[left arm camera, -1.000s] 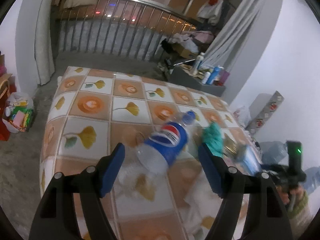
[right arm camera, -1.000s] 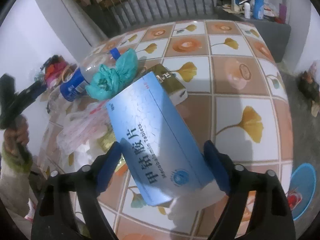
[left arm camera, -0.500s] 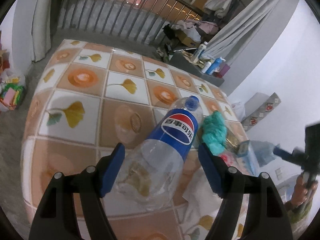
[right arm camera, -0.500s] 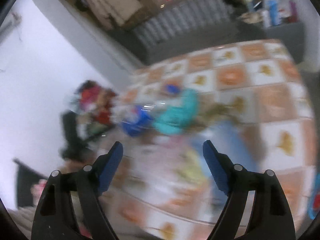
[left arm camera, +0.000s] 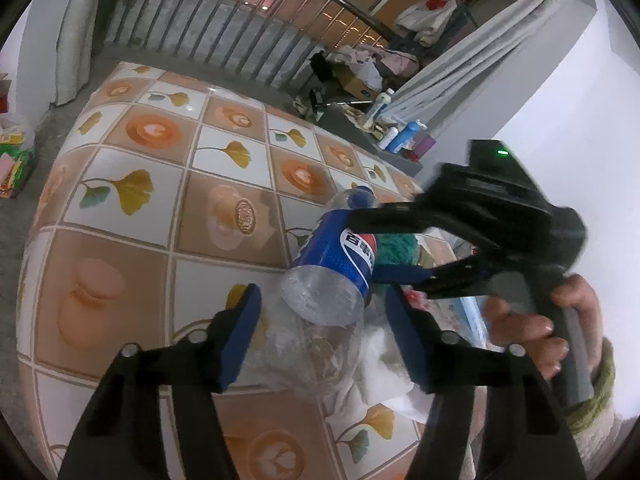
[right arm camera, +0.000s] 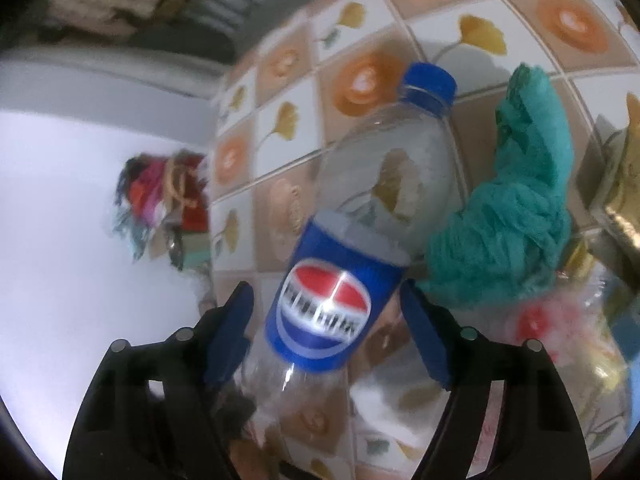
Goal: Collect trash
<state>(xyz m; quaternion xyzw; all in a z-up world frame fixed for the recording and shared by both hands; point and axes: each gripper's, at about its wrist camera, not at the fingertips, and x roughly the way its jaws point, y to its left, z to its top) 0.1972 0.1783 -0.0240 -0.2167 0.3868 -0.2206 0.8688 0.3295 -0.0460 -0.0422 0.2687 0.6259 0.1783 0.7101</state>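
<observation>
The left gripper (left arm camera: 322,330) stands with its blue-padded jaws spread around the clear bottom end of a clear plastic cola bottle with a blue label and blue cap (left arm camera: 340,260); the jaws have just been closing, yet a gap shows on each side and the pads do not press on it. The right gripper (right arm camera: 326,332) also has its jaws apart, one on either side of the same bottle at its label, and they too have just been narrowing — whether its right pad touches the label I cannot tell.

In the left wrist view the right gripper (left arm camera: 366,246) reaches in from the right across the bottle's upper half, held by a hand (left arm camera: 548,328) in a green knitted cuff (left arm camera: 592,396).

The bottle lies on a table covered in a tiled-pattern cloth of orange, white and yellow leaves (left arm camera: 132,208), its cap pointing away. Just beside it on the right sits a crumpled teal plastic bag (right arm camera: 516,208), and past that a gold-coloured box (right arm camera: 624,184). Under and in front of the bottle lie crumpled clear plastic wrap (left arm camera: 316,352) and white tissue (left arm camera: 384,376).

The label bears a red, white and blue round logo — the white lettering across it is too blurred to read.
</observation>
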